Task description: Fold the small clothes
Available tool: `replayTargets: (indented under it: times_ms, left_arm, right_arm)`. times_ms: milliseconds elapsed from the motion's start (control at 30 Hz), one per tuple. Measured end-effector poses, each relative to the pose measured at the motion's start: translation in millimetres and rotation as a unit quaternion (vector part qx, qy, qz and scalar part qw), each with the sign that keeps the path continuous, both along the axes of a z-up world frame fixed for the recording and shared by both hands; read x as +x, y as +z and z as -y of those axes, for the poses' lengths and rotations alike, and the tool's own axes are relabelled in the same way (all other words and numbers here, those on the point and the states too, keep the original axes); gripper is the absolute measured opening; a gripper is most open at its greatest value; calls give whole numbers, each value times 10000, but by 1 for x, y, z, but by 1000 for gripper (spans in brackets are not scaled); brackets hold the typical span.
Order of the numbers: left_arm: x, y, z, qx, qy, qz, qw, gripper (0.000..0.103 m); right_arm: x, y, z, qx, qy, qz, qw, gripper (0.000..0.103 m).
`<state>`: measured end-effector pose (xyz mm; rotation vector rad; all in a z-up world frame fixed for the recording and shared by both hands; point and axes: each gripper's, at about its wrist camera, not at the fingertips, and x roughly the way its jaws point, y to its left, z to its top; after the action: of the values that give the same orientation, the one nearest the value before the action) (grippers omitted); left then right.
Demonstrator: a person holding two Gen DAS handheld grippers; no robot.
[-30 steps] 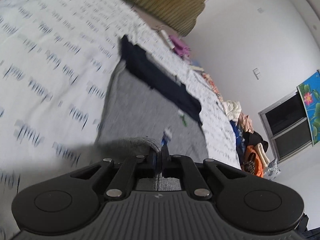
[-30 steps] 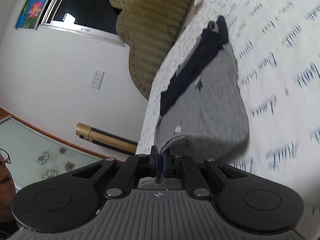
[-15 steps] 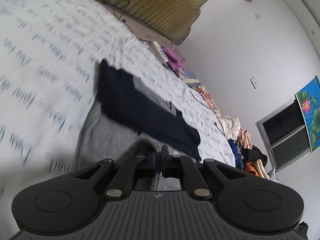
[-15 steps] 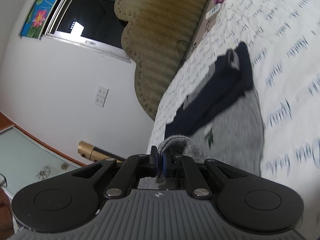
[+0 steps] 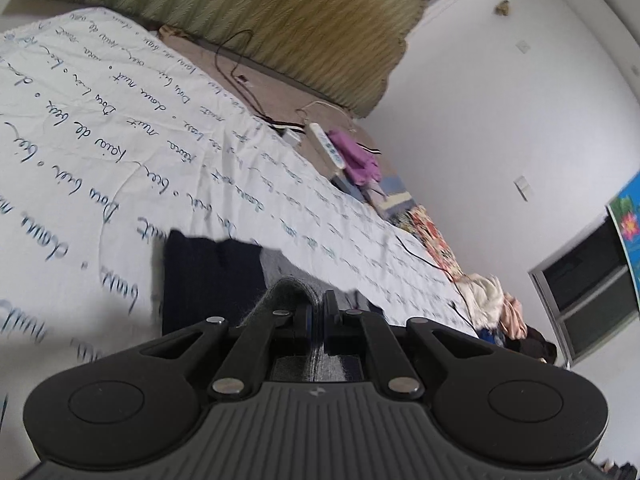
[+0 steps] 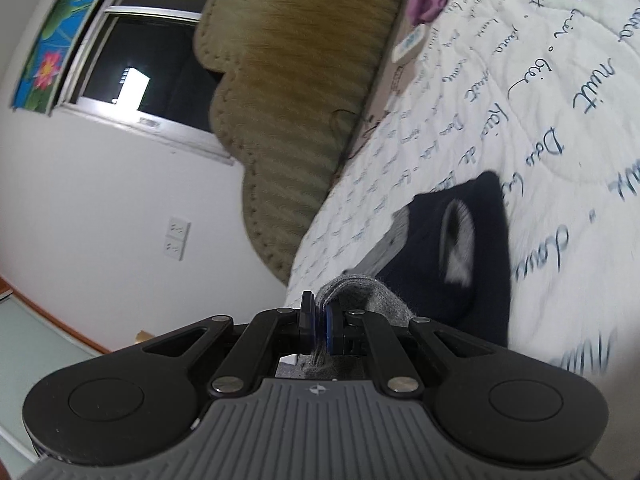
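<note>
A small grey garment with a dark navy end lies on the white quilt with blue script [image 5: 80,128]. My left gripper [image 5: 317,312] is shut on a grey edge of the garment [image 5: 288,290], held over the navy part [image 5: 204,280]. My right gripper [image 6: 318,322] is shut on another grey edge [image 6: 360,292], also over the navy part [image 6: 460,240]. Most of the grey body is hidden under the grippers. The quilt also shows in the right wrist view [image 6: 560,80].
A padded olive headboard [image 5: 260,4] stands at the bed's far end. A remote [image 5: 328,146], a purple cloth [image 5: 360,156], cables and a pile of clothes [image 5: 500,308] lie along the bed's edge. A white wall and a window [image 6: 132,68] are beyond.
Both grippers have carried the grey edge forward over the garment toward its navy end. Less of the grey body shows now.
</note>
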<state>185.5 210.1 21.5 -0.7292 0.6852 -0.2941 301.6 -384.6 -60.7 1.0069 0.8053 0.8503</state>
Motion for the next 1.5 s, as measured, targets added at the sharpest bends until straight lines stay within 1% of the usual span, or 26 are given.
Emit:
replayTargets:
  times_ms: [167,300,400,467,533,567,633,667,700,733,767,833,867,900,1000,1067,1100,1133,1200,1267,1300,1333,1367,1400,1467,1500]
  left_arm:
    - [46,-28,-6,-18,310,-187,9993,5]
    - [81,-68,-18,-69,800,-515,9954,5]
    - [95,-91,-20,-81,859,-637,9942,5]
    - [97,-94,-17,-80,790,-577,9952,5]
    - [95,-91,-16,-116,784,-479,9957,8]
    - [92,-88,-17,-117,775,-402,9961,10]
    - [88,-75,-18,8,712,-241,9972,15]
    - [84,-66,-17,188,657,-110,9976,21]
    - [78,-55,-14,520,664,118,9964,26]
    - [72,-44,-9,968,705,375,9921,42]
    - [67,-34,-3,1505,771,627,9836,60]
    - [58,-21,13,2567,863,1116,9561,65]
    - [59,-20,22,3002,736,1220,9432,65]
    - [63,-22,30,3310,509,1189,9347,65]
    - [78,-39,48,3756,-131,830,9230,65]
    - [88,-52,58,4058,-259,647,9113,65]
    - [94,-56,60,4103,-257,579,9097,65]
    - [100,-59,60,4040,-224,478,9132,65]
    - [114,-65,55,3753,-172,214,9265,65]
    - [128,-71,54,3582,-183,1,9335,65]
    - [134,-74,56,3551,-255,-84,9344,63]
    - [139,-76,59,3540,-352,-128,9345,44]
    - [143,-77,63,3507,-508,-159,9350,4]
    - [145,-77,67,3509,-594,-179,9344,4]
    - [143,-73,78,3789,-613,-61,9234,4]
    - [141,-71,80,3852,-602,26,9208,4]
  right_arm:
    - [42,-10,-5,7,-263,-56,9996,10]
    - [76,-40,-6,32,-633,-486,9968,10]
    - [90,-60,-15,-89,-623,-821,9946,17]
    - [93,-67,-20,-157,-562,-928,9940,21]
    - [91,-66,-20,-186,-541,-854,9947,27]
    - [91,-64,-19,-201,-551,-835,9948,34]
    - [89,-54,-15,-260,-594,-736,9952,40]
    - [88,-45,-14,-395,-589,-602,9957,43]
    - [87,-35,-13,-561,-540,-437,9960,44]
    - [87,-26,-14,-792,-473,-261,9954,44]
    - [88,-16,-16,-1096,-424,-97,9930,44]
    - [90,-1,-26,-1768,-330,215,9835,44]
    - [92,3,-33,-2116,-254,303,9766,44]
    - [95,5,-41,-2446,-151,370,9688,44]
    - [107,-2,-64,-3283,135,446,9434,44]
    - [119,-9,-72,-3493,212,430,9358,48]
    - [123,-11,-76,-3497,213,444,9356,50]
    - [126,-12,-78,-3443,223,443,9376,52]
    - [131,-14,-83,-3297,291,396,9428,60]
    - [130,-13,-88,-3313,427,516,9411,61]
    - [127,-12,-90,-3370,519,616,9381,52]
    - [125,-11,-95,-3451,614,748,9336,47]
    - [124,-9,-100,-3531,692,835,9293,26]
    - [125,-8,-101,-3495,771,809,9302,14]
    - [123,-3,-97,-3403,702,868,9337,14]
    - [122,1,-94,-3295,659,914,9374,13]
